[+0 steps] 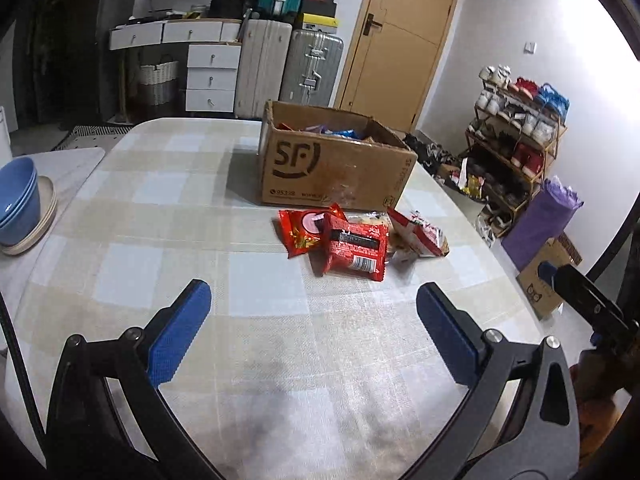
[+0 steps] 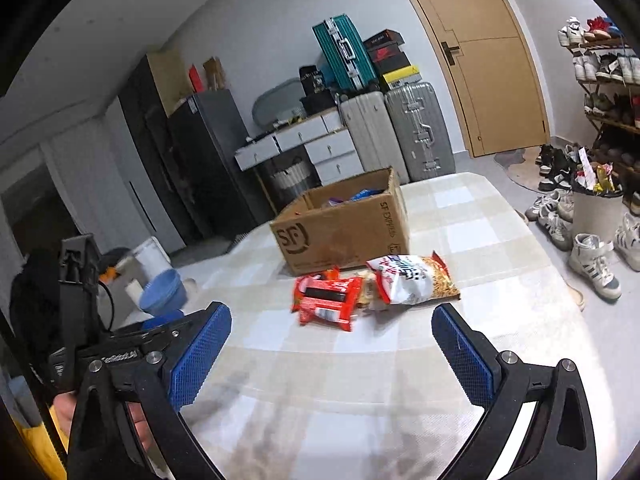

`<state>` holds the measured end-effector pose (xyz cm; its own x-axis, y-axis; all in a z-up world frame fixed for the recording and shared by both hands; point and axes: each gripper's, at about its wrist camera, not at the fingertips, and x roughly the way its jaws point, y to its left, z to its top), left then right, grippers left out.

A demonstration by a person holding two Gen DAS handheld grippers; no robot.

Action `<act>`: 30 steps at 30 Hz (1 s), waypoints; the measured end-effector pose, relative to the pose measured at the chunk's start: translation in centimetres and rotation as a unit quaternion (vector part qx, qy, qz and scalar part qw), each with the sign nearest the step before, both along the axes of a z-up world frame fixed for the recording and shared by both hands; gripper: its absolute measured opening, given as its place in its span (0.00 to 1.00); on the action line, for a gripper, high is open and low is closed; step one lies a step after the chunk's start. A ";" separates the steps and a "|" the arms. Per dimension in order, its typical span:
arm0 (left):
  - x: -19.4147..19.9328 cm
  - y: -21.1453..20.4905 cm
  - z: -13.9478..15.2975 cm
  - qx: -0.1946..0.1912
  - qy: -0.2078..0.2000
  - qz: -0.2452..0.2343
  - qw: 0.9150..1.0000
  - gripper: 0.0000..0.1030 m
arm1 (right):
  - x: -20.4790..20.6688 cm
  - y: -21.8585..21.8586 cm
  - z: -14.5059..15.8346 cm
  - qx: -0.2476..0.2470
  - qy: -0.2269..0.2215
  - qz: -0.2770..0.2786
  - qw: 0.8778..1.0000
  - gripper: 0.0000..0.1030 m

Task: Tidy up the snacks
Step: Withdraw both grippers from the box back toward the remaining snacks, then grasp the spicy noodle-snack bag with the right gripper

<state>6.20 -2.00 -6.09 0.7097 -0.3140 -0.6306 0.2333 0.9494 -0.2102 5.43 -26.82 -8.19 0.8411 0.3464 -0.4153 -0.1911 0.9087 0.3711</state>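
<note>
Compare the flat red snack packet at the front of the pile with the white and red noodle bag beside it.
The flat red snack packet is solid red with a dark band; the white and red noodle bag is mostly white with a noodle picture. The packet is smaller and flatter; the bag is puffier. The packet lies nearer the grippers. Both lie on the checked tablecloth, outside the cardboard box, ungripped.

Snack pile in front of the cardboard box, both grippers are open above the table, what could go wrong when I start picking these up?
1. The red packets overlap each other and the white bag, so one grab may drag a neighbour along.
2. The cardboard box already holds snacks and has a raised wall; a low carry could clip its rim.
3. The left gripper and right gripper face the same small pile and could collide.
</note>
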 end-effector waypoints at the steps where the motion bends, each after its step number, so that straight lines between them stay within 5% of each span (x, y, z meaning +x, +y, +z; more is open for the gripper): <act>1: 0.6 -0.5 0.0 0.000 0.002 -0.001 1.000 1.00 | 0.9 -0.1 -0.3 -0.004 0.009 -0.002 1.000 0.99; 10: 4.0 -2.4 -2.5 0.000 0.037 -0.008 0.999 1.00 | 10.1 -4.0 -3.8 0.000 0.093 -0.026 0.995 0.99; 18: 6.1 -3.6 -4.7 0.023 0.045 -0.015 0.999 1.00 | 19.1 -5.0 -6.8 0.014 0.173 0.016 0.985 0.99; 23: 6.7 -3.1 -5.4 0.021 0.056 -0.012 0.998 1.00 | 21.3 -4.1 -8.7 0.007 0.207 0.031 0.978 0.94; 30: 7.5 -3.0 -6.6 0.018 0.075 -0.010 0.997 1.00 | 20.8 -4.1 -9.3 0.008 0.188 0.032 0.982 0.84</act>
